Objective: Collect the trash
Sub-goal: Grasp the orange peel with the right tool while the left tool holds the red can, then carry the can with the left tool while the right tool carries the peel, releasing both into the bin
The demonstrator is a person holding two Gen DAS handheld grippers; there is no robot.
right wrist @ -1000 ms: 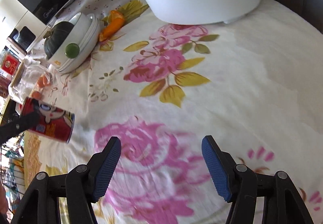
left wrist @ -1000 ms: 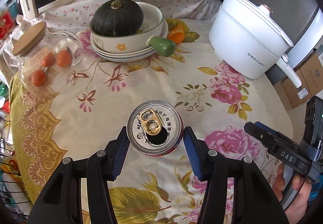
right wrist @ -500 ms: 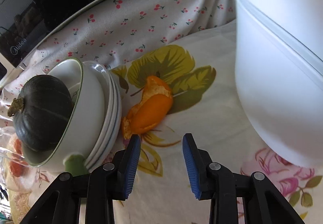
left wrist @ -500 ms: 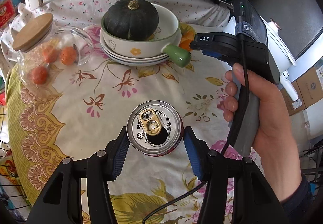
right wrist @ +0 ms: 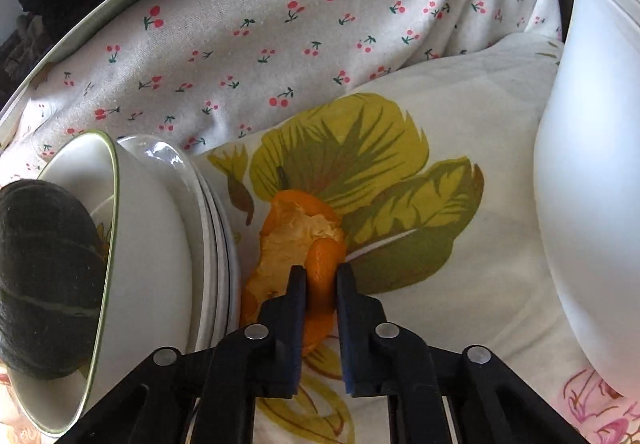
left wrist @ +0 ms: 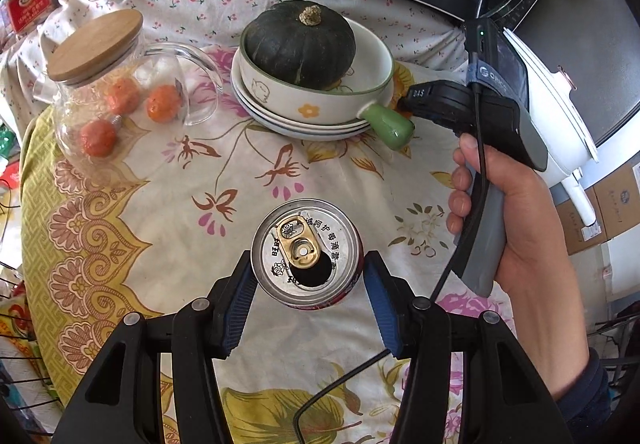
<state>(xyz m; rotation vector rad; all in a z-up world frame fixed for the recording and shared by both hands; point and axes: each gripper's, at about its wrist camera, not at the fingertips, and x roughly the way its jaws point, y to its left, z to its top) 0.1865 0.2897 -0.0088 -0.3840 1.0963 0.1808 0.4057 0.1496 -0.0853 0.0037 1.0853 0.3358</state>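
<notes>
The right gripper (right wrist: 321,276) was seen at 6 o'clock, its jaws closed on a piece of orange peel (right wrist: 298,236) that lay on the flowered tablecloth (right wrist: 460,147). At 9 o'clock a stack of white plates (right wrist: 212,228) was touched by the peel, and a bowl (right wrist: 148,244) with a dark green pumpkin (right wrist: 44,276) was carried on it. At 3 o'clock a white pot (right wrist: 592,183) was seen.
</notes>
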